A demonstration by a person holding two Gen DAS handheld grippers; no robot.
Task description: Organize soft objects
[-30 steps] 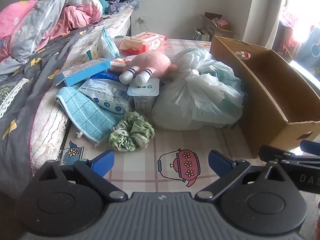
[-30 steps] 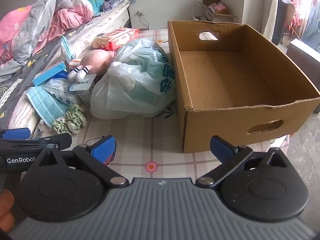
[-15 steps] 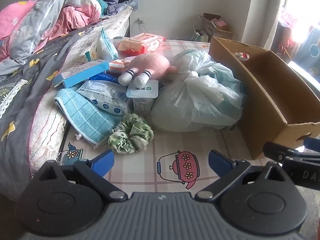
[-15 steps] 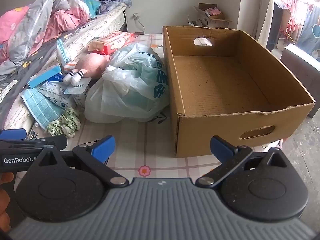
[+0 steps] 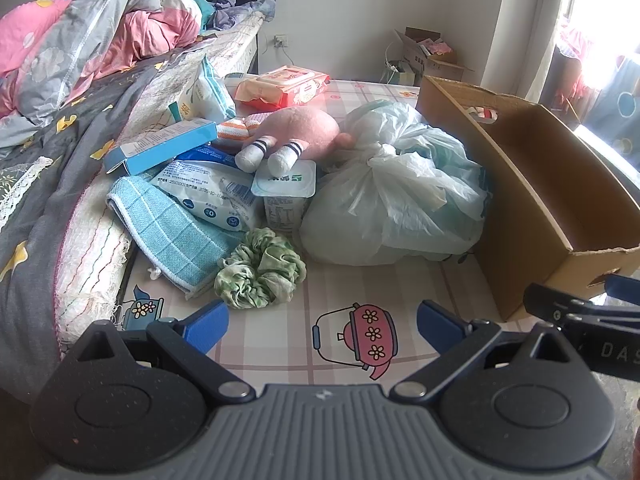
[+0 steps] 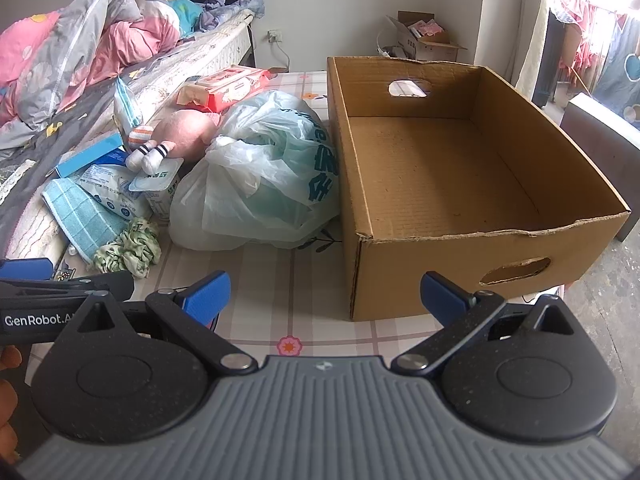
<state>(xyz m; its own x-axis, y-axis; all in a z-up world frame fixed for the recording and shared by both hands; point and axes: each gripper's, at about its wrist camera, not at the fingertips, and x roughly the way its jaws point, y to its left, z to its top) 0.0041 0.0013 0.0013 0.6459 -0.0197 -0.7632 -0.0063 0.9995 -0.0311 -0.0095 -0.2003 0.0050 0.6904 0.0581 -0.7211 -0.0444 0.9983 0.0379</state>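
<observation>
A pile of soft things lies on the patterned mat: a green scrunchie, a blue towel, a pink plush toy, a tied plastic bag and wipe packs. An empty cardboard box stands to the right of the bag. My left gripper is open and empty, just short of the scrunchie. My right gripper is open and empty, before the box's near left corner.
A bed with a grey sheet and bunched quilts runs along the left. A yogurt cup, a blue carton and a red wipe pack sit in the pile. A small box of clutter stands by the far wall.
Both grippers have drifted slightly; the right view has backed off and turned so the box sits more central. Both stay open and empty. Nothing on the mat has moved.
</observation>
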